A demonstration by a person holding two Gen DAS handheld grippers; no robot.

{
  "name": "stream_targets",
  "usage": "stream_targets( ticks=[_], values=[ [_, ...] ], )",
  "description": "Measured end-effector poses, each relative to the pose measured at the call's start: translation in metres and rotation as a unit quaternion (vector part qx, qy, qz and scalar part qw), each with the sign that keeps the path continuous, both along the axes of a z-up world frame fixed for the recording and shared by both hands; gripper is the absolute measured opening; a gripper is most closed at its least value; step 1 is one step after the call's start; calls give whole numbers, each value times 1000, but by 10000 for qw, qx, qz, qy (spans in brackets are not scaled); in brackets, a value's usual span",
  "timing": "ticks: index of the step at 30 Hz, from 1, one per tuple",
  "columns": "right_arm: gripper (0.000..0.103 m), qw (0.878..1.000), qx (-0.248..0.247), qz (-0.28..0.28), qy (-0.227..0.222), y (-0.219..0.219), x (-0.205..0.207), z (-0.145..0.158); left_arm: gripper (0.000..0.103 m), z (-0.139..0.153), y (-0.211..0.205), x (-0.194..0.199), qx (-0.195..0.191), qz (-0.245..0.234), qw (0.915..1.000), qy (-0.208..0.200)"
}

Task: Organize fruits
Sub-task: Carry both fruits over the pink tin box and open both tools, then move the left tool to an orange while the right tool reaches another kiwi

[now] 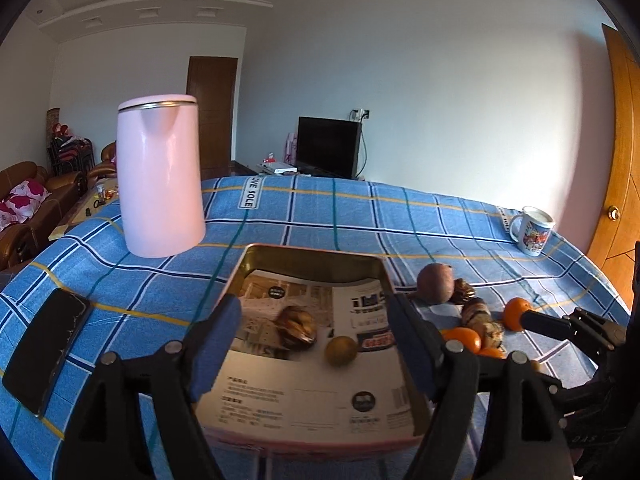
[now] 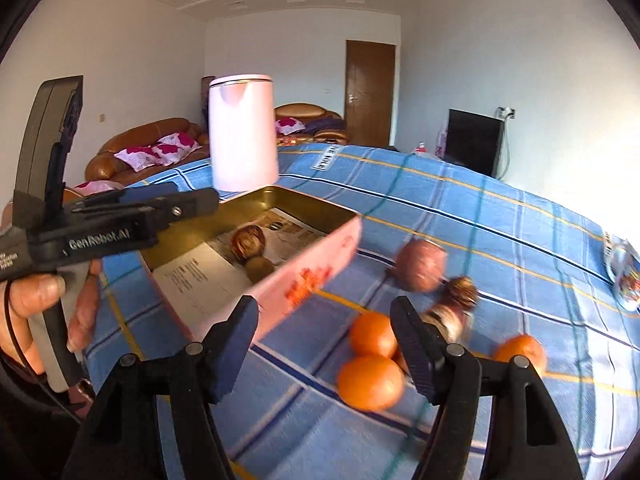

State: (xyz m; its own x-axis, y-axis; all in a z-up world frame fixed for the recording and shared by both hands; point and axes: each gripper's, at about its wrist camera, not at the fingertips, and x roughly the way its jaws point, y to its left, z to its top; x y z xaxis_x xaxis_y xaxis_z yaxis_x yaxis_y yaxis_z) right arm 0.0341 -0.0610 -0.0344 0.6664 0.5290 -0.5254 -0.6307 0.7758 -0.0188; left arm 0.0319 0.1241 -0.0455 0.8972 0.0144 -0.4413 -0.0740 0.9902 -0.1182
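Observation:
A pink tin tray point(image 1: 312, 254) lined with printed paper sits on the blue checked cloth; it also shows in the right wrist view point(image 2: 320, 256). In it lie a brown wrinkled fruit point(image 1: 298, 324) and a small green-yellow fruit point(image 1: 341, 351). Right of the tray lie a brown round fruit point(image 1: 436, 283), dark wrinkled fruits point(image 1: 476, 314) and several oranges point(image 2: 370, 382). My left gripper point(image 1: 316, 344) is open and empty above the tray. My right gripper point(image 2: 326, 344) is open and empty, just above the oranges.
A pink kettle point(image 1: 160, 176) stands behind the tray on the left. A black phone point(image 1: 46, 350) lies at the left edge. A printed mug point(image 1: 532, 230) stands far right. A sofa, TV and doors are beyond the table.

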Motion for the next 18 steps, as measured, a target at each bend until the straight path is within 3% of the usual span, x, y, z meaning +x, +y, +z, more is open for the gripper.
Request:
stream_targets(
  ticks=[6,12,13,18],
  values=[
    [71,9965,-87,-812,149,-66,-6,-20,78,-5,-55,-1,101,-613,9980,92],
    [70,9965,-162,-736,371,-69,5,-25,78,-22,-100,9,293,-1073,9927,462],
    [67,9966,-191,-683,415,-70,3,-27,78,-25,-106,10,327,-1130,9917,513],
    [32,9947,-216,-435,908,-70,12,-37,76,-34,-121,16,457,-1249,9886,702]
  ],
)
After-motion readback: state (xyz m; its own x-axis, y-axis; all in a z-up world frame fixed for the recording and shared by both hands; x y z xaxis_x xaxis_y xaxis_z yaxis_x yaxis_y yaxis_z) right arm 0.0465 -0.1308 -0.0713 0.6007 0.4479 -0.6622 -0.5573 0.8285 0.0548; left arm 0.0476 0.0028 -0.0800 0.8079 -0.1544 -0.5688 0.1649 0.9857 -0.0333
